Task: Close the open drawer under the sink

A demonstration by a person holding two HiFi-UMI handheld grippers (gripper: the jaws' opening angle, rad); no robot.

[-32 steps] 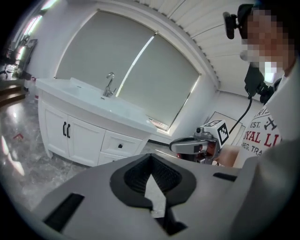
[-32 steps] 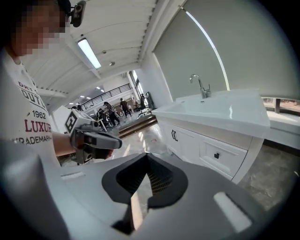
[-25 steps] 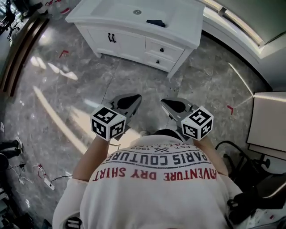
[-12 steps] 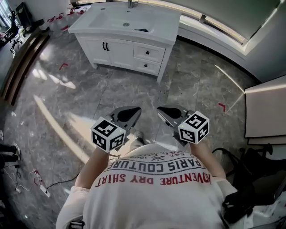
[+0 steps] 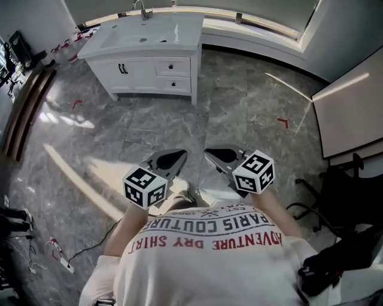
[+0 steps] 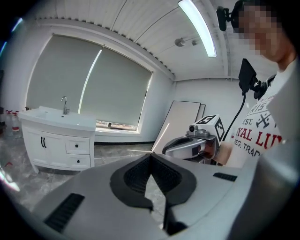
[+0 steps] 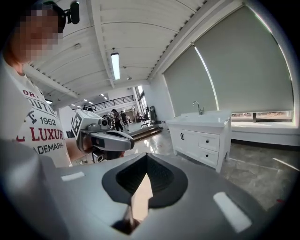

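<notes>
The upper drawer (image 5: 173, 67) and lower drawer (image 5: 175, 84) sit in the right half of the white cabinet (image 5: 128, 75) under the sink (image 5: 143, 33), far up the head view; from here both fronts look flush with the cabinet face. A faucet (image 5: 141, 8) stands at the sink's back edge. Grey marble floor (image 5: 239, 113) lies between the cabinet and the person, well apart. The left hand-held gripper (image 5: 173, 157) and right hand-held gripper (image 5: 216, 156) are held side by side at the chest, each with jaw tips pressed together on nothing.
</notes>
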